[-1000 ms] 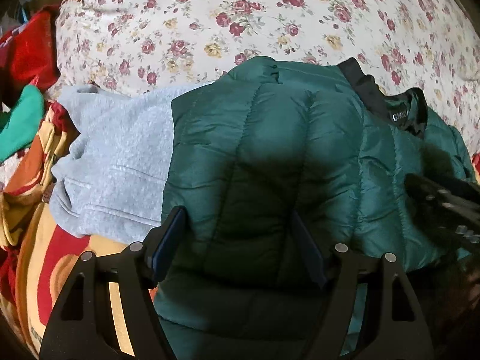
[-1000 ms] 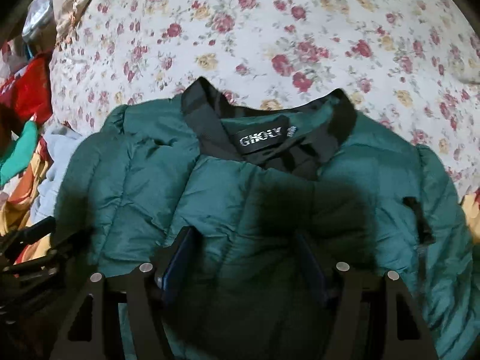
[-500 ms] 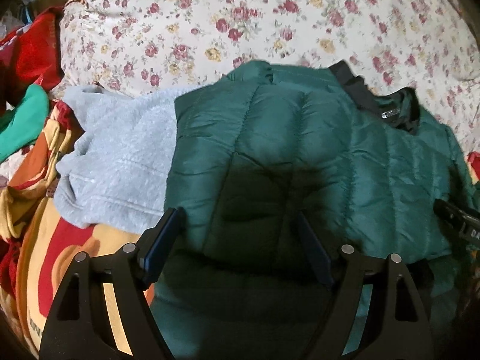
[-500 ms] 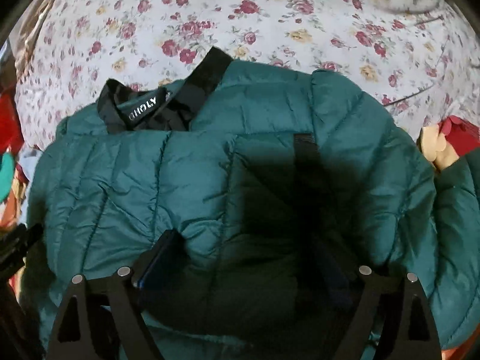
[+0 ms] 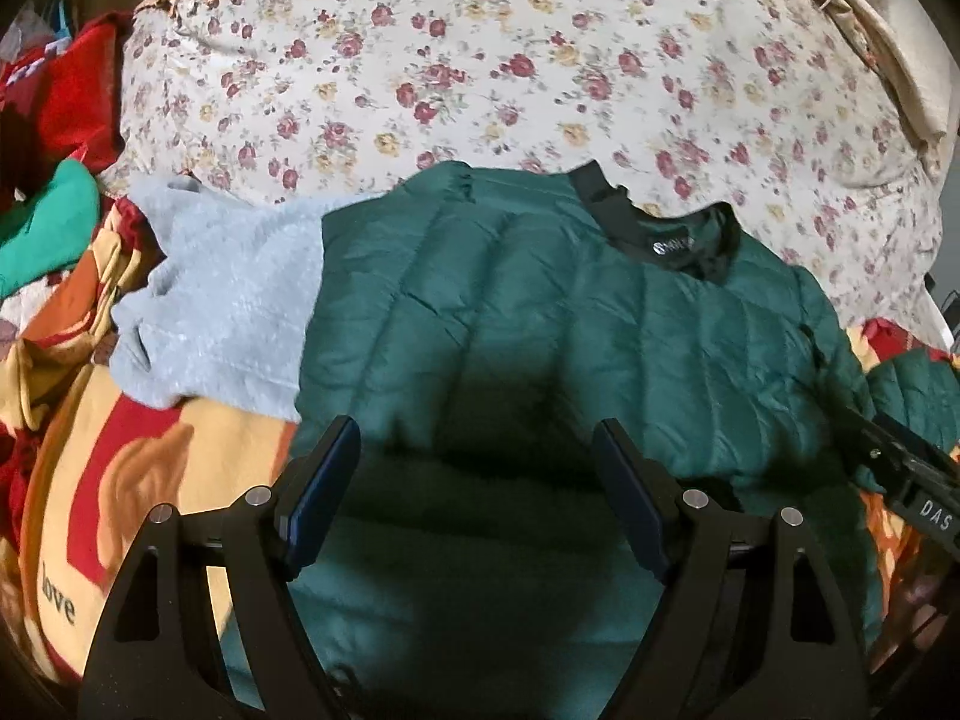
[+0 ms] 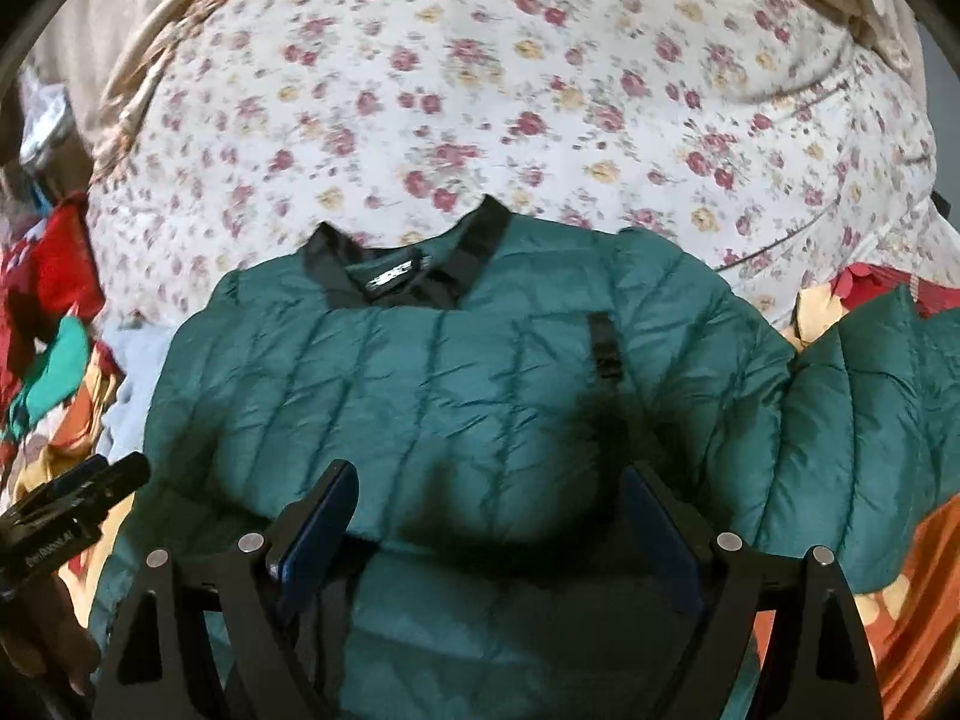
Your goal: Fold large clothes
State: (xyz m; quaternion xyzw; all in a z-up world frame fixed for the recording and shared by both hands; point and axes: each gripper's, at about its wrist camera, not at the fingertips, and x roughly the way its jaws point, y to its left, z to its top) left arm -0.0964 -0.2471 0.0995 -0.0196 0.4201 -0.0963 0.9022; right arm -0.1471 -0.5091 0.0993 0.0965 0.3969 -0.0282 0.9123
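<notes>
The dark green quilted puffer jacket point(image 5: 540, 324) lies on the bed, collar against the rose-patterned floral quilt point(image 5: 480, 60). Left hand-held gripper point(image 5: 477, 468) and right hand-held gripper point(image 6: 489, 510) hover above it, jaws spread wide, gripping nothing. A pale grey fleece garment point(image 5: 222, 300) sits beside the jacket.

Both the left gripper point(image 5: 477, 456) and the right gripper point(image 6: 489, 498) have drawn back from the green jacket point(image 5: 600, 324), their jaws now wider and nothing between them.

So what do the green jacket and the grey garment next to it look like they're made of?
Green jacket: probably nylon or polyester shell, slightly glossy, quilted into puffy padded channels. Grey garment: looks like matte fleece or sweatshirt knit, with a fuzzy, nubbly surface.
</notes>
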